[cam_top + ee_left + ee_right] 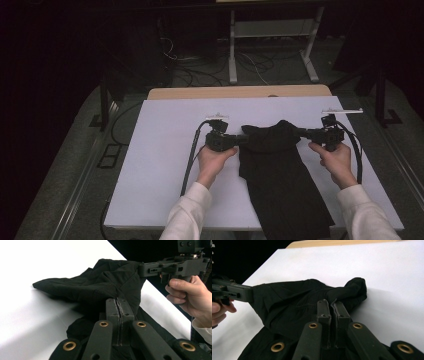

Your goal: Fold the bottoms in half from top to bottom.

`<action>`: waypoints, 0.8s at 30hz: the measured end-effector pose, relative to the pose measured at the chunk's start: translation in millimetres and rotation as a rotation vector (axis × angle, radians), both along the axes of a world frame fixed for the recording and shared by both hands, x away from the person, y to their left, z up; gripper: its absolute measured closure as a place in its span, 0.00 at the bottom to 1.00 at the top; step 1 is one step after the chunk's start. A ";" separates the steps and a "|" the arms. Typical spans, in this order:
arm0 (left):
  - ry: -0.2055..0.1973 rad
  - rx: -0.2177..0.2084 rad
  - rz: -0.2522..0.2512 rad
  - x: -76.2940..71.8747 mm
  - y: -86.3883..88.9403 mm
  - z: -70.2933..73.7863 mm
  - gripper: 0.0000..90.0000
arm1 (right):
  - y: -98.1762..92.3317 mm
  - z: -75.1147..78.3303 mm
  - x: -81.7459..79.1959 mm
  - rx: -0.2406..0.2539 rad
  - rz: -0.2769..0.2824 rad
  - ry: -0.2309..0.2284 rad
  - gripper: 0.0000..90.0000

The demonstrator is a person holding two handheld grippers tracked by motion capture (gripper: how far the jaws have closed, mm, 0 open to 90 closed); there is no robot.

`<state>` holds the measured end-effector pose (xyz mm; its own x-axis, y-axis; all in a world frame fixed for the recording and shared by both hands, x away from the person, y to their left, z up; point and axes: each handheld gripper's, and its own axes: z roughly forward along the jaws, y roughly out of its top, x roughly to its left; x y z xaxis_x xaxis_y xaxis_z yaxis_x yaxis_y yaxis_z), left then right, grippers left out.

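So far the work is only partway: a black garment lies in the centre of the high view on the white table, its long lower part trailing off the bottom edge of the frame, while its upper end is lifted and bunched between the two tools. At centre left the left gripper has its jaws pressed together on the cloth's left edge; the left gripper view shows fabric pinched in the narrow seam between the jaws. At centre right the right gripper is likewise clamped on the opposite edge, with cloth caught between its jaws in the right gripper view. Judging from this, the grasp on both sides is done; spreading or folding the top part and laying it flat is left, and the lower length looks untouched
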<state>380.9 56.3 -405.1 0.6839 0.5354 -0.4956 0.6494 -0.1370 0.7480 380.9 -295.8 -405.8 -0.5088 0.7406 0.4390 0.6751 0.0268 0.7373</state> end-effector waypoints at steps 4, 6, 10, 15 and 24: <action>0.009 -0.008 0.003 -7.5 0.3 -4.3 0.98 | 1.9 -4.2 -5.0 -0.017 0.008 0.010 0.94; 0.010 -0.014 0.001 -11.1 0.2 -5.3 0.98 | 1.9 -4.4 -7.9 -0.021 0.010 0.010 0.94; 0.012 -0.030 -0.001 -17.5 -0.1 -5.8 0.98 | -0.9 -3.5 -13.6 -0.018 0.012 0.010 0.94; 0.005 -0.017 -0.006 -25.5 -1.2 -6.7 0.98 | -4.4 -3.8 -20.1 -0.013 0.010 0.011 0.94; -0.005 -0.015 -0.012 -37.5 -1.7 -8.9 0.98 | -5.7 -4.5 -33.1 -0.021 0.015 0.016 0.94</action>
